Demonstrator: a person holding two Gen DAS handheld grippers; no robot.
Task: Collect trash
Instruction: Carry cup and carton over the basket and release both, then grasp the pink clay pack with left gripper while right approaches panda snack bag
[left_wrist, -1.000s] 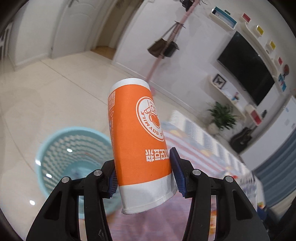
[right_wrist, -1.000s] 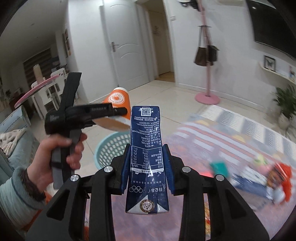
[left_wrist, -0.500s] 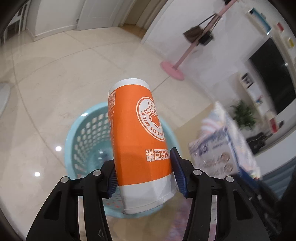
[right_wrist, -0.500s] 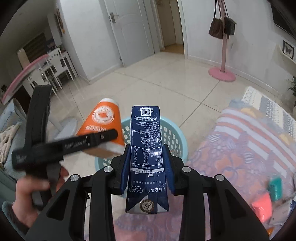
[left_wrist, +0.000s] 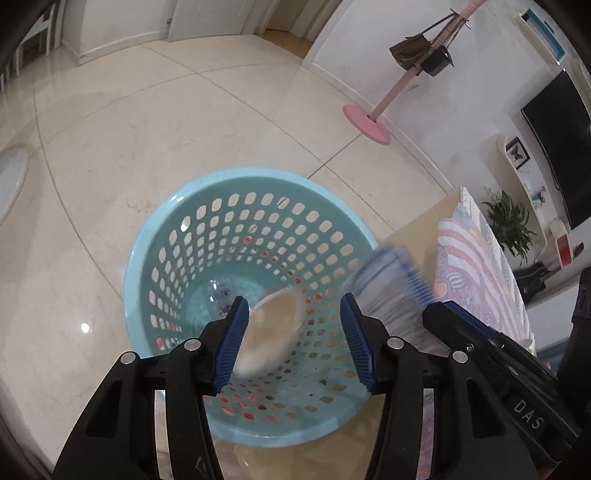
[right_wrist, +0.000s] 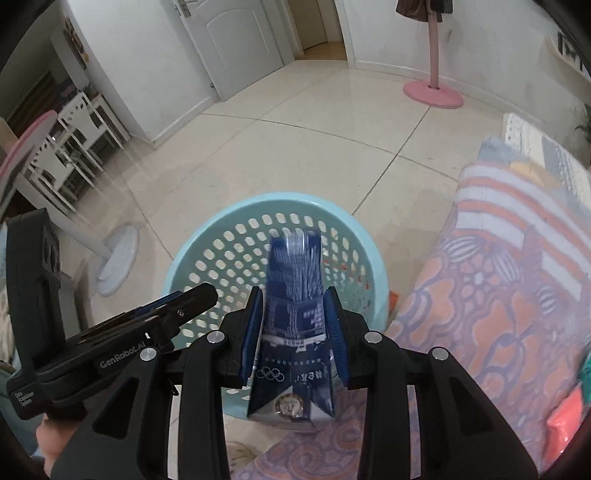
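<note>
A light blue perforated basket (left_wrist: 147, 258) stands on the tiled floor, and both grippers hang over it. My left gripper (left_wrist: 295, 332) is open. The orange paper cup (left_wrist: 269, 332) shows as a blur below its pads, mouth toward the camera, inside the basket. My right gripper (right_wrist: 295, 325) is shut on a dark blue milk carton (right_wrist: 293, 295), whose top end is blurred above the basket (right_wrist: 184, 251). In the left wrist view the carton (left_wrist: 384, 291) is a blur over the basket's right rim. The left gripper's fingers (right_wrist: 184, 299) reach in from the left.
A clear plastic piece (left_wrist: 218, 291) lies in the basket's bottom. A table with a patterned cloth (right_wrist: 498, 295) stands right of the basket, with orange and teal scraps (right_wrist: 565, 417) on it. A pink coat stand (left_wrist: 365, 123) is behind. A white pedestal base (right_wrist: 118, 251) sits left.
The orange cup has left the left gripper's pads and dropped into the basket. Both grippers came down closer over the basket. The carton stays between the right pads.
</note>
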